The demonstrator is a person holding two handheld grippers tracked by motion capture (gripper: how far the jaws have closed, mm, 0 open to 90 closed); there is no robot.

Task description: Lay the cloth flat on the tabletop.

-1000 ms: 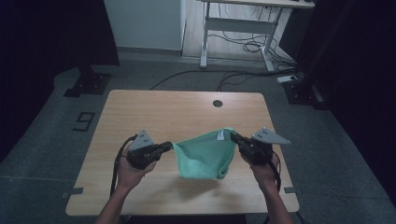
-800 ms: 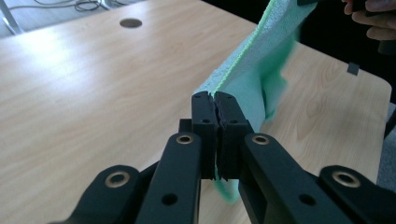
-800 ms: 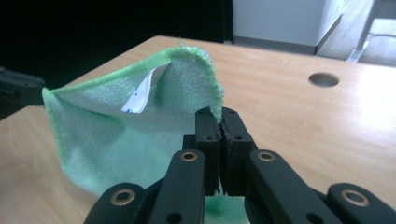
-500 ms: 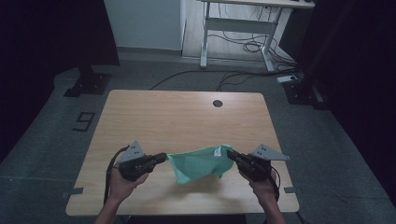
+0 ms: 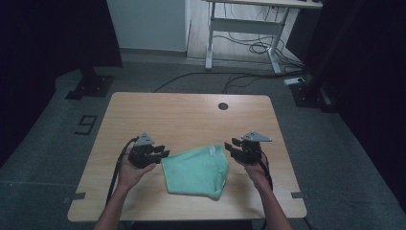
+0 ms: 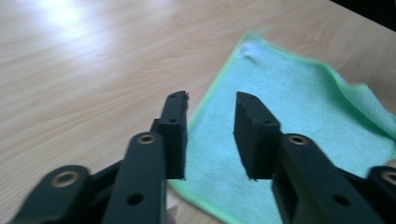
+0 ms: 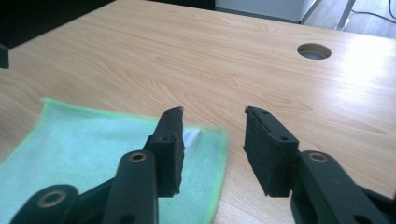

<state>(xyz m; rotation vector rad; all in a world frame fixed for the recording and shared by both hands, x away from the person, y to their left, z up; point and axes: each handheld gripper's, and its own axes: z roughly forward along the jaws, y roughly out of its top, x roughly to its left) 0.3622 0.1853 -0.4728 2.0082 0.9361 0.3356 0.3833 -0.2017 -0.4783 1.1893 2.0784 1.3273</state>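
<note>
A pale wooden tabletop point(image 5: 191, 115) stood on a grey floor in a dim room, a round cable hole point(image 5: 222, 106) near its far edge. A folded green cloth point(image 5: 196, 171) lay flat on the near half of the tabletop, between the two grippers.

The left gripper point(image 5: 160, 153), held in the person's left hand point(image 5: 130, 170), sat just beside the cloth's left edge; the right gripper point(image 5: 231, 147), in the right hand point(image 5: 256, 173), sat just beside its upper right corner. Both had just been opening, and their jaws stood spread with nothing pinched between them.

The left gripper view looked along its jaws at the cloth point(image 6: 289, 112), showing a ribbed weave, a brighter green hem and a small white tag point(image 6: 250, 46) at the far corner. The right gripper view showed the cloth point(image 7: 84, 149) lying low at the left, its corner with the tag reaching under the left jaw, while the right jaw hung over bare wood; the cable hole point(image 7: 314, 50) lay well beyond.

From the high view alone came the surroundings: a white desk frame point(image 5: 244, 33) with loose cables point(image 5: 249, 45) beyond the tabletop, a black stand base point(image 5: 88, 86) at the far left, and a tape mark point(image 5: 86, 124) on the floor. Nothing stood between the grippers and the cloth.
</note>
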